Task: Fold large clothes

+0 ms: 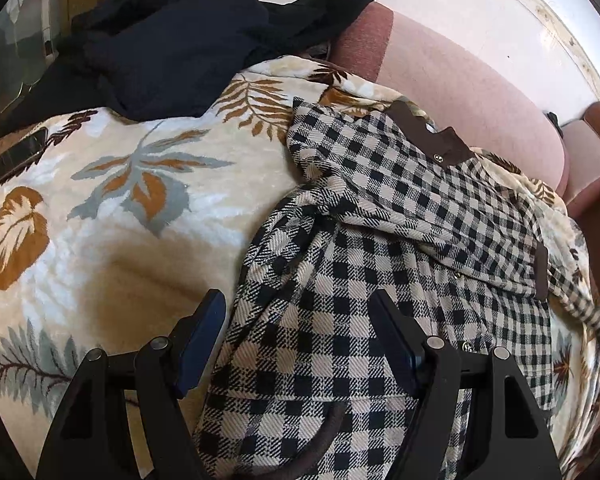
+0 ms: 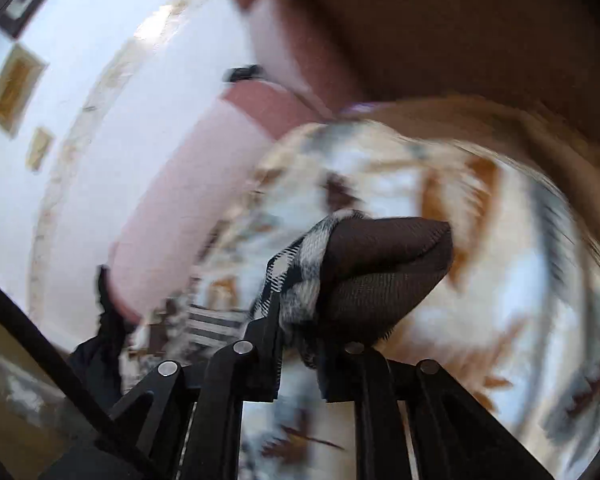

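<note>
A black-and-cream checked jacket [image 1: 380, 216] with a brown collar [image 1: 424, 132] lies crumpled on a leaf-patterned blanket [image 1: 132, 200]. My left gripper [image 1: 300, 312] hovers open just over the jacket's near part; checked cloth lies between its blue pads [image 1: 204, 320], which do not press on it. In the blurred right wrist view, my right gripper [image 2: 304, 320] is shut on the jacket's brown-trimmed sleeve end [image 2: 380, 272], lifted above the blanket [image 2: 480, 280].
A dark navy garment [image 1: 172, 40] is heaped at the far end of the blanket. Pink sofa cushions [image 1: 460, 88] run along the right, against a white wall [image 2: 80, 100] with framed pictures. A dark flat object [image 1: 16, 156] lies at the blanket's left edge.
</note>
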Demonstrator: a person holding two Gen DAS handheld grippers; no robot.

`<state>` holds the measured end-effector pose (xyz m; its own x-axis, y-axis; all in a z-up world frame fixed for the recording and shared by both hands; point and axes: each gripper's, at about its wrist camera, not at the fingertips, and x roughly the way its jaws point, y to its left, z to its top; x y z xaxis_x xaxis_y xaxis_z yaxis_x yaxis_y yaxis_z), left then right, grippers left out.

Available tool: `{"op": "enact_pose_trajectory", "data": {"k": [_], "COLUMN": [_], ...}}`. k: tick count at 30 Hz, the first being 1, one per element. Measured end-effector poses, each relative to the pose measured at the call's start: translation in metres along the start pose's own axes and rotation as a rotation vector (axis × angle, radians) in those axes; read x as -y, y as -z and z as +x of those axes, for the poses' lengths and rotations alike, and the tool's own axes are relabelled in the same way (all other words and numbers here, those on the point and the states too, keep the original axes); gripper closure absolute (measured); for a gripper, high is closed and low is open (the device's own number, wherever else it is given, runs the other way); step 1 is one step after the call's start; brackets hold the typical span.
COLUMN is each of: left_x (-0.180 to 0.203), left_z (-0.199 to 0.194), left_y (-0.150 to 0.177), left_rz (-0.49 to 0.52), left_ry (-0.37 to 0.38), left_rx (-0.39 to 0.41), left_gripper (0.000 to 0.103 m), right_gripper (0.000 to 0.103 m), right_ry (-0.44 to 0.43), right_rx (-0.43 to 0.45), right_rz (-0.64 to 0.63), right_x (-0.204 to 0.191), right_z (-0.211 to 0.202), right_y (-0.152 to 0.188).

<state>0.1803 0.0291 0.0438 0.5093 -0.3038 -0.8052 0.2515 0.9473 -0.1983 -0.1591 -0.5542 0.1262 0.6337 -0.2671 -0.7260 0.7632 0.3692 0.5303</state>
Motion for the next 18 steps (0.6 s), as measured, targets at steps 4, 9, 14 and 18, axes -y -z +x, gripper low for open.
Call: {"op": "enact_pose_trajectory", "data": {"k": [4,9,14,18], "left_x": [0.001,0.003,0.01,0.011], "left_z": [-0.002,0.001,0.005,0.004], "left_y": [0.002,0.003,0.007,0.007], "left_rz": [0.01,0.009,0.032,0.041], "left_ry": [-0.002,-0.006,-0.008,0.0], "left_rx": [0.005,-0.001,-0.015,-0.018], "left_gripper": [0.03,0.03,0.03,0.03], "right_gripper": [0.082,0.084,0.043,0.043], "right_ry": [0.17,0.076,-0.01,0.089], "right_rx": [-0.084,-0.071,-0.033,0.0], "right_rz": [0.144,0.211,0.141,0.181], "right_x": [0.08,0.103,0.068,0.064], "right_z": [0.005,-0.024,-0.029,-0.007], "right_y": [0.037,0.059,0.04,0.023]}}
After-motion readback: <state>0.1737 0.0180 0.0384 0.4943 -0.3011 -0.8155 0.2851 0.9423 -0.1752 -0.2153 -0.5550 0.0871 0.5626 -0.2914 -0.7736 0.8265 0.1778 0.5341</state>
